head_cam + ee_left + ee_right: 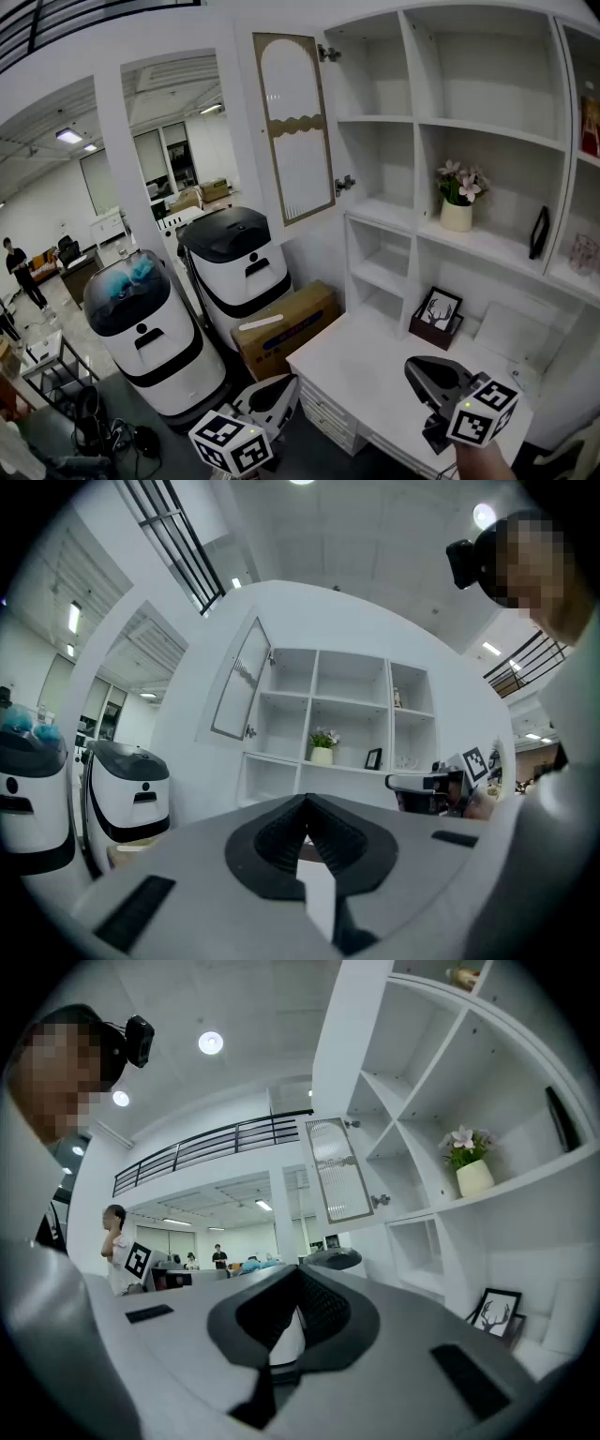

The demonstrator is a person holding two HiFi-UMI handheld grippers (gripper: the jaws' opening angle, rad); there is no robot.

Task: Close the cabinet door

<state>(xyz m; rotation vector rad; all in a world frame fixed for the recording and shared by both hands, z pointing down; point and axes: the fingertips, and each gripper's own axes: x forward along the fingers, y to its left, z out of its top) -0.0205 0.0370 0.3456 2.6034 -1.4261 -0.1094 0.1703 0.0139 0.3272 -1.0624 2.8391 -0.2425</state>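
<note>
The cabinet door (292,127), a white frame round a ribbed glass panel, stands swung open to the left of the white shelf cabinet (427,122), with two hinges on its right edge. It also shows as the cabinet door (239,691) and the cabinet door (337,1183) in the gripper views. My left gripper (281,384) is low at the bottom centre, shut and holding nothing, well below the door. My right gripper (419,367) hovers over the desk at the lower right, also shut and empty. Both point level toward the cabinet; neither touches the door.
Two white robots with black tops (150,328) (239,258) stand left of the cabinet, a cardboard box (281,328) beside them. A flower pot (457,202) sits on a shelf, a deer picture (438,314) on the white desk (356,375). A person (19,272) stands far off.
</note>
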